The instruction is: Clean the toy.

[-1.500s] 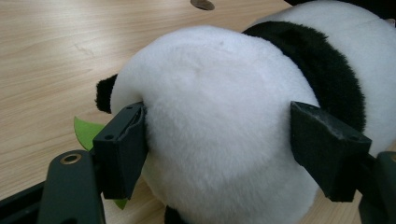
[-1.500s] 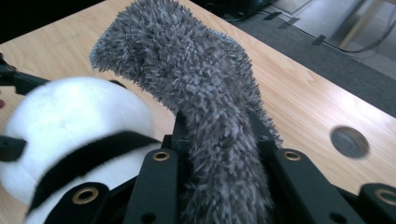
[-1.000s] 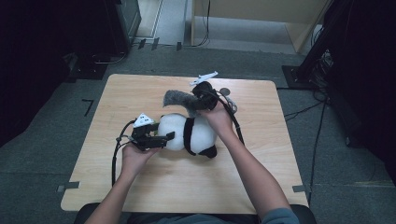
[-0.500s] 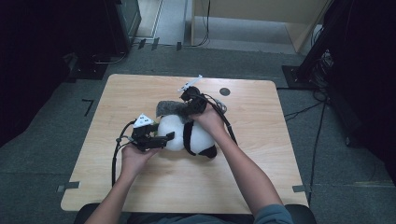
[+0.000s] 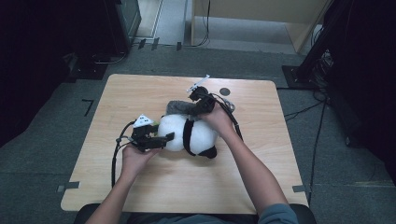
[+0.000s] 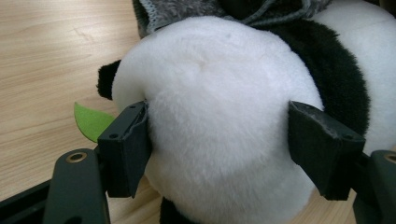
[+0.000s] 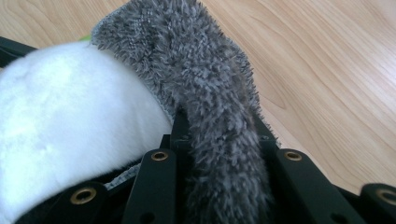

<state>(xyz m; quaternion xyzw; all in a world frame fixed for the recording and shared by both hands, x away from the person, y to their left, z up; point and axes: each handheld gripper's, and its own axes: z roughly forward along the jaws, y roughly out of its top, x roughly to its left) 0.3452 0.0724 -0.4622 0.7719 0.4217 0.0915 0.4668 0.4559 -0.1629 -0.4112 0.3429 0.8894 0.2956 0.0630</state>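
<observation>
Panda plush (image 5: 189,135) clamped by left gripper (image 5: 161,138); right gripper (image 5: 198,103), lower than before, pinches grey fuzzy cloth (image 7: 205,93); panda face hidden.

Wooden table (image 5: 140,186) carries 1 plush panda (image 5: 196,137) and grey cloth (image 5: 177,107).

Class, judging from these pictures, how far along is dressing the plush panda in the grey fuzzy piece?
Done: the left gripper clamps the panda by its white head, steadying it on the table. In hand: the right gripper pinches the grey fuzzy cloth, draped against the panda's head. Left: the cloth lies mostly beside the toy, so pulling it on probably remains.
</observation>
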